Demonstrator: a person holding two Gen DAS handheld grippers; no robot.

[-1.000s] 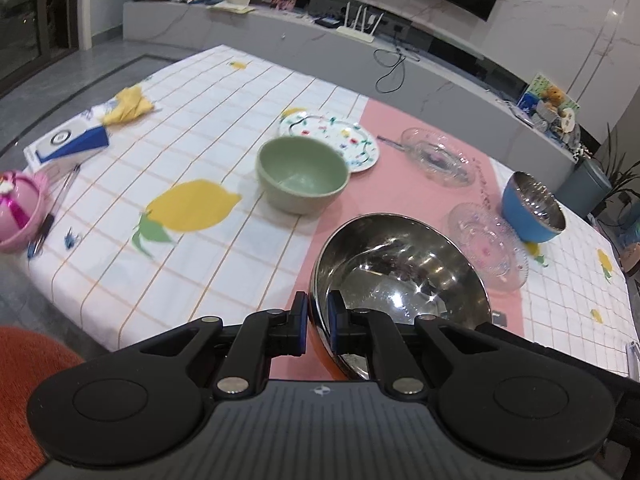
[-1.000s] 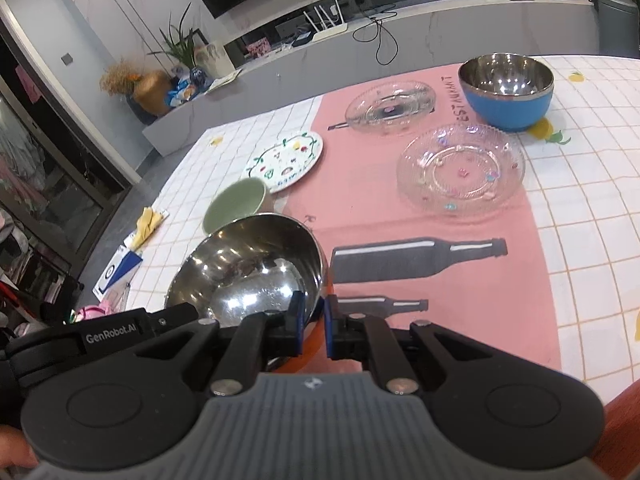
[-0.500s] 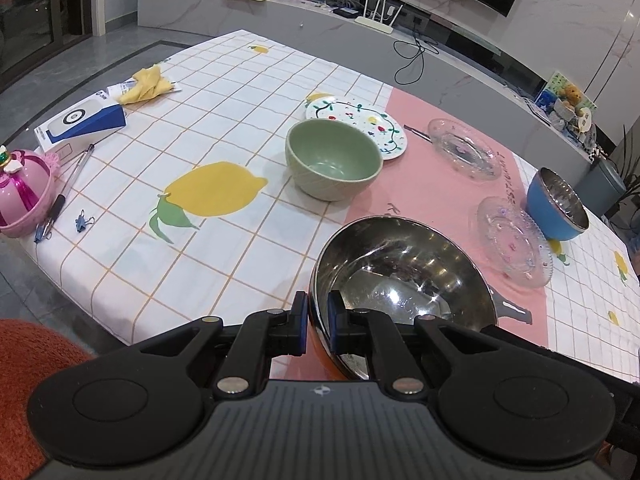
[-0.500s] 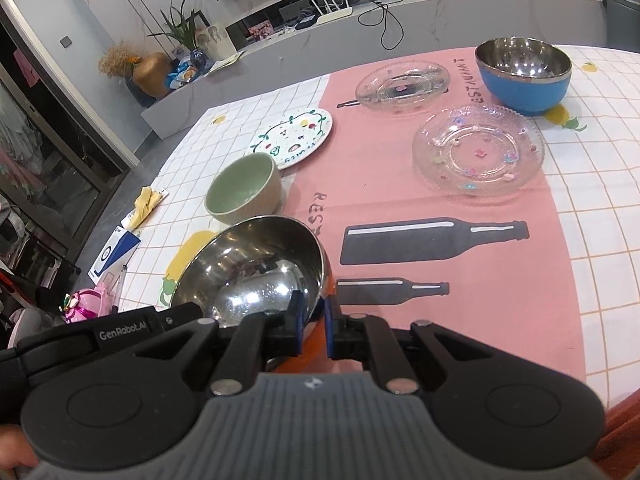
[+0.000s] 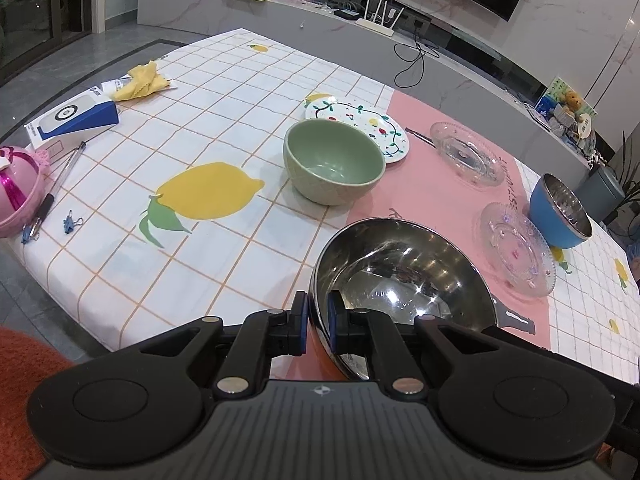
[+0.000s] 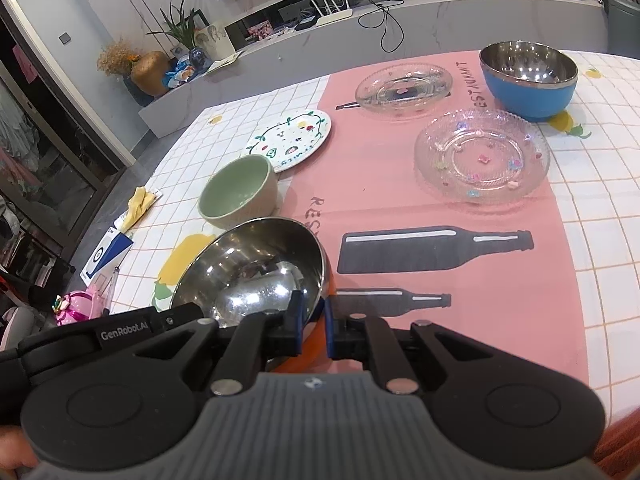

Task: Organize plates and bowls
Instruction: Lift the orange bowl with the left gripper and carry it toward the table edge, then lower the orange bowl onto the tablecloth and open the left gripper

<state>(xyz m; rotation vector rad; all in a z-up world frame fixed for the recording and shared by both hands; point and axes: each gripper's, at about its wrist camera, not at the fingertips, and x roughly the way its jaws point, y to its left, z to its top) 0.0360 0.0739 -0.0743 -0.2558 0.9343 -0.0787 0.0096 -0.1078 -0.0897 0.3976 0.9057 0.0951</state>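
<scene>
Both wrist views have tipped since the earlier frames, so the dishes sit lower in each picture while the large steel bowl with the orange outside keeps its place between the two tools. The left claw pinches the bowl's near rim, its pads pressed together on the thin wall at lower centre of its view. The right claw pinches the rim on the opposite side, likewise at lower centre of its own view. Whether the bowl's base touches the checked desk or hangs above it, I cannot tell.

The pale green ceramic bowl stands near, just above the steel bowl in both views, with the white painted plate behind it and touching or nearly so. The risks, as I judge them: a thin, slick rim could slip from either pinch if the hands pull apart or twist unevenly, tipping the bowl. Swinging it forward low could knock the green bowl into the plate.
</scene>
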